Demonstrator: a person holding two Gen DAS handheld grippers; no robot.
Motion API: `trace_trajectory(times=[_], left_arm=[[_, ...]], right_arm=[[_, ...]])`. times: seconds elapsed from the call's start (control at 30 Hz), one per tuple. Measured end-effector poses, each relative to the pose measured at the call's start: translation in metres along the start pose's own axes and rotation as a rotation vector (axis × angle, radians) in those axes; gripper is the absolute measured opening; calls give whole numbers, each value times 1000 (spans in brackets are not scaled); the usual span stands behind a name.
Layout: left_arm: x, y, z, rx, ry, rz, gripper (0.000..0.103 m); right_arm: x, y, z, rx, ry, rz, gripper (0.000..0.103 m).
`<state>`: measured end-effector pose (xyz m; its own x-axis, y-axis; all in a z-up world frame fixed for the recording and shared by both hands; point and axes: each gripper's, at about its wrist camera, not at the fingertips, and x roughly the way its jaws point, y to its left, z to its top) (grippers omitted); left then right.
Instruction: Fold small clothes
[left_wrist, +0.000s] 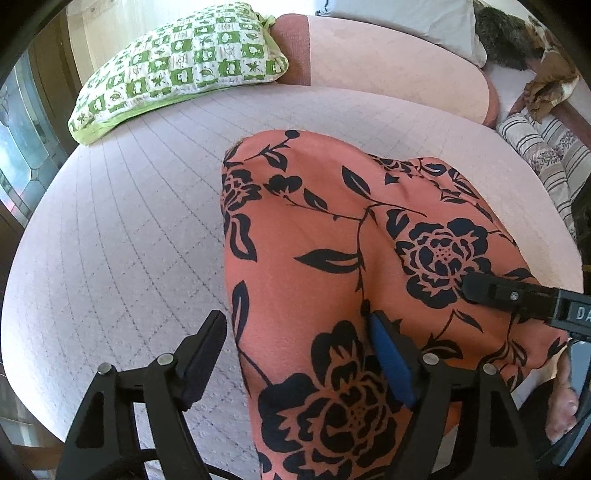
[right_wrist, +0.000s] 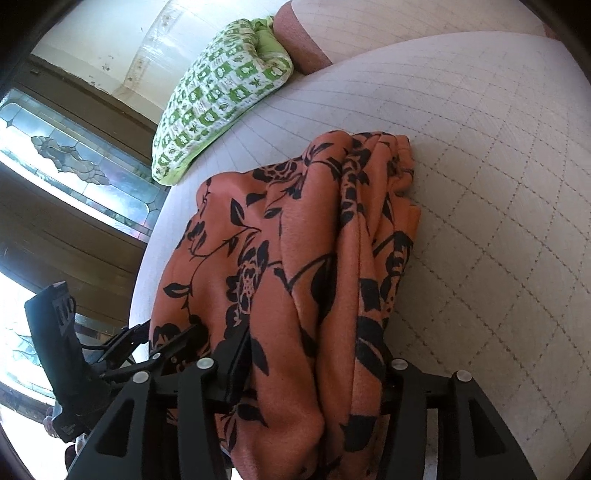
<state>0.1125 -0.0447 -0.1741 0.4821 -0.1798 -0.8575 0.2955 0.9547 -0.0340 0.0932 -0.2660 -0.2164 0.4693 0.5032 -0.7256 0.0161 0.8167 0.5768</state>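
Note:
An orange garment with black flowers (left_wrist: 332, 229) lies on the pale quilted bed (left_wrist: 129, 221). My left gripper (left_wrist: 295, 354) is wide open over the garment's near left edge; its right finger with a blue pad (left_wrist: 391, 362) rests against the cloth, the left finger (left_wrist: 203, 354) is over the bed. The right gripper's finger (left_wrist: 491, 291) enters from the right and lies on the cloth. In the right wrist view the garment (right_wrist: 295, 258) is bunched in folds and fills the gap of my right gripper (right_wrist: 314, 369), whose fingers (right_wrist: 236, 365) close around the gathered cloth.
A green and white checked pillow (left_wrist: 177, 70) lies at the bed's far left, also in the right wrist view (right_wrist: 221, 92). A pink bolster (left_wrist: 388, 62) runs along the back. Striped cushions (left_wrist: 546, 155) sit at right. A window (right_wrist: 74, 166) is beside the bed.

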Motion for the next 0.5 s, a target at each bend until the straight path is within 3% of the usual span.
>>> trace_trajectory(times=[0.37,0.5], left_arm=[[-35,-3,-2,17,-132,112,81],[-40,-6,-7,23,-138,132,81]], right_arm=[[-43,1,-5,-49,-128,-84,54],[-66,10,-6,-105,-257,-163,54]])
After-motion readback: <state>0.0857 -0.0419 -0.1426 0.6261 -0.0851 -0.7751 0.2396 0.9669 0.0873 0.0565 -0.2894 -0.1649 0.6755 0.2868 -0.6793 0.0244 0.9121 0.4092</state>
